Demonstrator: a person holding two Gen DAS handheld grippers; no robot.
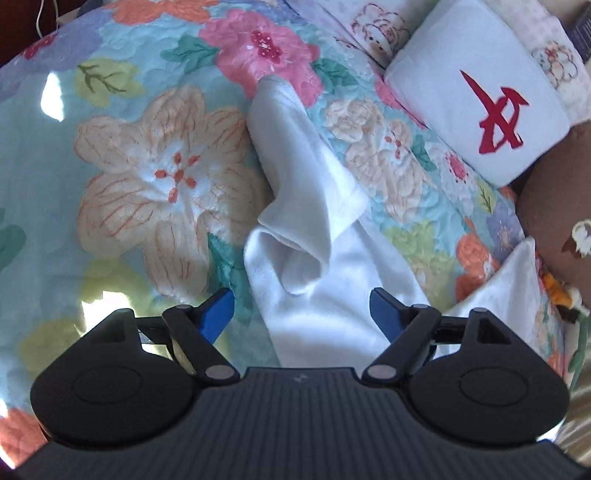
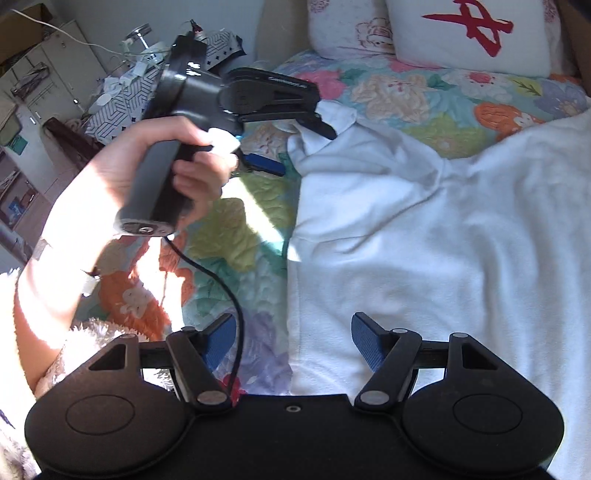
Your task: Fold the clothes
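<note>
We see the white garment (image 2: 424, 229) spread on the floral quilt (image 1: 147, 166) — its sleeve runs toward 12 o'clock. Our left gripper (image 1: 302, 314) straddles it, jaws apart; our right gripper (image 2: 293, 341) gapes too.

The right gripper (image 2: 293, 339) hovers with its blue pads spread wide, the left edge of a white garment (image 2: 424, 236) lying between and ahead of them on a floral quilt (image 2: 229, 236). Ahead and to its left, a hand (image 2: 159, 162) holds the left gripper (image 2: 306, 144), fingers apart at the garment's far corner. A white pillow (image 2: 469, 33) with red marking lies far ahead.
</note>
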